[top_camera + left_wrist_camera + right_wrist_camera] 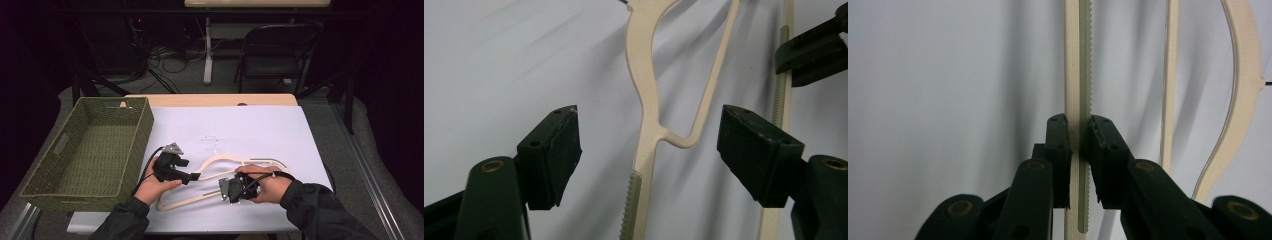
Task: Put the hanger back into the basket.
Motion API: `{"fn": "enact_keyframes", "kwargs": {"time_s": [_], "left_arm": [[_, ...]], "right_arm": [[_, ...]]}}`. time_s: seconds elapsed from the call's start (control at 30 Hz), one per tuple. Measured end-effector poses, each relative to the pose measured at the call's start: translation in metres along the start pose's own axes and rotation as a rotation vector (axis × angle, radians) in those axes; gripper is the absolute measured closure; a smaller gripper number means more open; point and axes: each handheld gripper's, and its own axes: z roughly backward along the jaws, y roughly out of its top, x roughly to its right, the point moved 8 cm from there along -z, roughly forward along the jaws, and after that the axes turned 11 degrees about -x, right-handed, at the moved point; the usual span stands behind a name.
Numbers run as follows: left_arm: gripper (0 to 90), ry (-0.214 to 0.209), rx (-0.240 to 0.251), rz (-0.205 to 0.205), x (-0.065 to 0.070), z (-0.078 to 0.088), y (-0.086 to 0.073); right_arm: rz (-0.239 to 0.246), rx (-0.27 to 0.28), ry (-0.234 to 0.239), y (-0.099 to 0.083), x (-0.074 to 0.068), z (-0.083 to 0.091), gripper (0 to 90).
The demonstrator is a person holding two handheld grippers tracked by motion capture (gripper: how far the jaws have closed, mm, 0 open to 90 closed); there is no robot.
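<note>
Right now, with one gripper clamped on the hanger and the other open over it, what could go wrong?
1. The right gripper is shut on the hanger only at its thin ridged bottom bar; on a lift, the hanger may pivot or slip.
2. The left gripper is open, its jaws straddling the hanger's arm off-centre; closing could nudge it sideways.
3. The metal hook could snag on the woven basket rim if carried there.

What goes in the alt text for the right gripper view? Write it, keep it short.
The right hand-held gripper is clamped on the ridged bottom bar of a cream clothes hanger lying on a white table cover. The hanger's thin inner rod and curved shoulder run alongside at the right.
</note>
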Motion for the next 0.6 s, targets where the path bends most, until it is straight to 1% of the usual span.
{"fn": "enact_keyframes", "kwargs": {"time_s": [0.13,0.17,0.2,0.23,0.3,0.37,0.43,0.5,0.53,0.57,0.6], "left_arm": [[26.2,-0.019,-0.02,0.005,-0.002,-0.007,0.0],[26.4,-0.03,-0.026,0.007,-0.002,-0.008,0.0],[26.8,-0.039,-0.029,0.007,-0.002,-0.01,0.0],[27.2,-0.056,-0.034,0.007,-0.001,-0.011,0.0],[27.5,-0.06,-0.042,0.004,0.0,-0.013,0.0],[28.7,-0.08,-0.045,0.002,0.002,-0.013,-0.001],[30.0,-0.075,-0.052,0.004,0.002,-0.014,-0.001],[31.3,-0.082,-0.057,0.002,0.003,-0.015,-0.001],[31.8,-0.083,-0.061,0.002,0.002,-0.015,-0.002],[31.8,-0.094,-0.059,0.005,0.003,-0.016,-0.002],[31.8,-0.088,-0.062,0.009,0.002,-0.016,-0.002]], "right_arm": [[0.007,0.005,-0.013,0.002,0.0,0.002,79.8],[0.001,0.005,-0.011,0.002,-0.001,0.002,79.9],[0.01,0.014,-0.014,0.003,0.0,0.003,79.8],[0.011,0.009,-0.017,0.003,0.0,0.004,79.8],[0.009,0.012,-0.019,0.004,0.001,0.005,79.9],[0.006,0.014,-0.022,0.004,0.001,0.005,79.9],[0.015,0.015,-0.023,0.005,0.001,0.006,79.9],[0.015,0.024,-0.03,0.005,0.001,0.006,79.9],[0.017,0.02,-0.03,0.005,0.001,0.006,79.9],[0.019,0.017,-0.033,0.005,0.001,0.006,79.9],[0.02,0.014,-0.038,0.005,0.001,0.007,79.8]]}}
